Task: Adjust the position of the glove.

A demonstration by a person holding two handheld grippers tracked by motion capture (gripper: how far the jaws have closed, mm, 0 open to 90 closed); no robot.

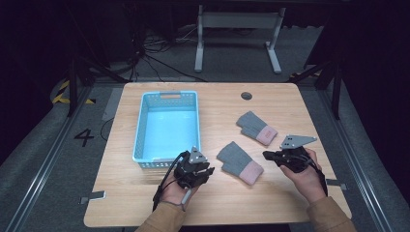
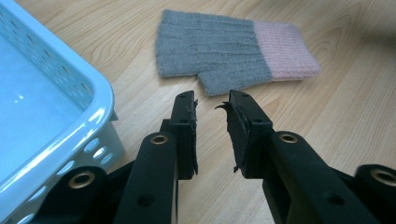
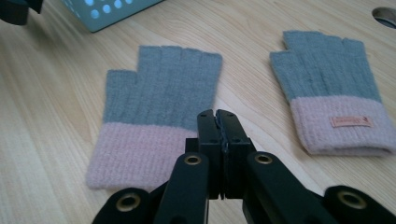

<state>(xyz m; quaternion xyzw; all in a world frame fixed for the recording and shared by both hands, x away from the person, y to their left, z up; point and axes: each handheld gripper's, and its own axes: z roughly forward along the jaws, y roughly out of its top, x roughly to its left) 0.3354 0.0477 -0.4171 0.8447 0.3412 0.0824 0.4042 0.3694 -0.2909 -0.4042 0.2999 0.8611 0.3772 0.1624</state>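
Wooden table (image 1: pixel 270 193): you are approaching the near glove (image 1: pixel 239 162), left gripper (image 2: pixel 212 100) parted and empty, right gripper (image 3: pixel 217 114) clenched on nothing; next, opening to pinch it, probably for the blue basket (image 1: pixel 140 135).

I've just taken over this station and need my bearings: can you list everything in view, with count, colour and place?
basket: one, light blue plastic with perforated walls, nothing in it, on the left half of the table.
near glove: one, grey fingerless with a pink cuff, lying flat between the two grippers.
far glove: one, same grey and pink, with a small tag on the cuff, farther back and to the right.
table: one, light wood top, with a round dark hole near its far edge.
stand: one, pale grey metal frame on the floor beyond the table.
left gripper: one, black, by the basket's near right corner, jaws slightly apart, nothing between them.
right gripper: one, black, right of the near glove, jaws shut, holding nothing.
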